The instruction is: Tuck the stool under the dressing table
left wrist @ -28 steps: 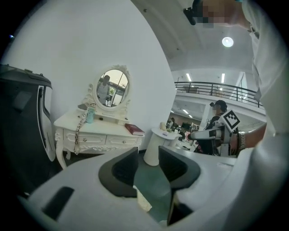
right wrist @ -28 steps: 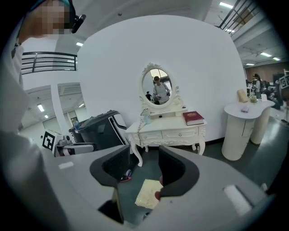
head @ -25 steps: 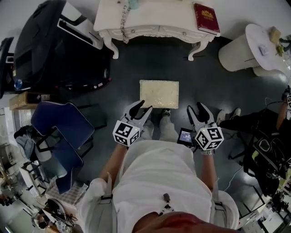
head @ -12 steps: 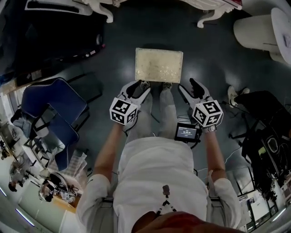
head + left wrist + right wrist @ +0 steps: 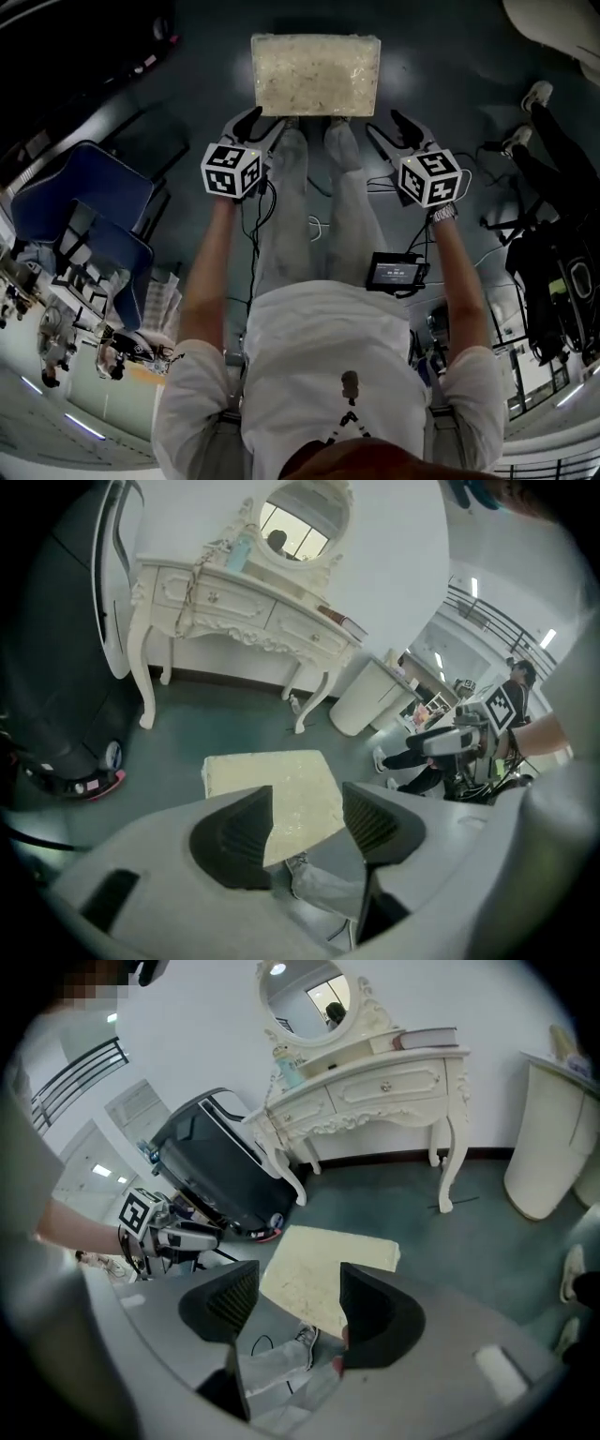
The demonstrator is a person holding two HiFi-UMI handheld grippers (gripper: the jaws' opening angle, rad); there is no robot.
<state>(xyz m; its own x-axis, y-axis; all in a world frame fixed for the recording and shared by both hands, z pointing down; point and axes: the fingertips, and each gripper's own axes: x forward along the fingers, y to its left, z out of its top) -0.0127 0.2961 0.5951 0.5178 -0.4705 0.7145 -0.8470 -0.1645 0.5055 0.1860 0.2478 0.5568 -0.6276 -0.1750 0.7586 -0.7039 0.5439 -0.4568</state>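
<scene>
The stool [image 5: 316, 73] has a cream cushioned top and stands on the dark floor just ahead of my feet. My left gripper [image 5: 262, 127] hangs by its near left corner, and its jaws are opening with nothing between them. My right gripper [image 5: 389, 129] is at the near right corner, open and empty. Neither touches the cushion. In the left gripper view the stool [image 5: 272, 785] lies beyond the left gripper [image 5: 305, 832], with the white carved dressing table [image 5: 234, 602] and its oval mirror further back. The right gripper view shows the right gripper [image 5: 298, 1312], the stool [image 5: 323, 1265] and the dressing table [image 5: 375, 1082].
A blue chair [image 5: 80, 211] stands at the left. A large black machine [image 5: 220, 1171] sits left of the dressing table, a white round cabinet [image 5: 370, 696] right of it. A dark book [image 5: 427, 1037] lies on the table. Another person's legs [image 5: 553, 131] are at the right.
Both grippers have dropped down towards the stool's near corners and their jaws stand wider. The head view has tipped down, so the dressing table has left it.
</scene>
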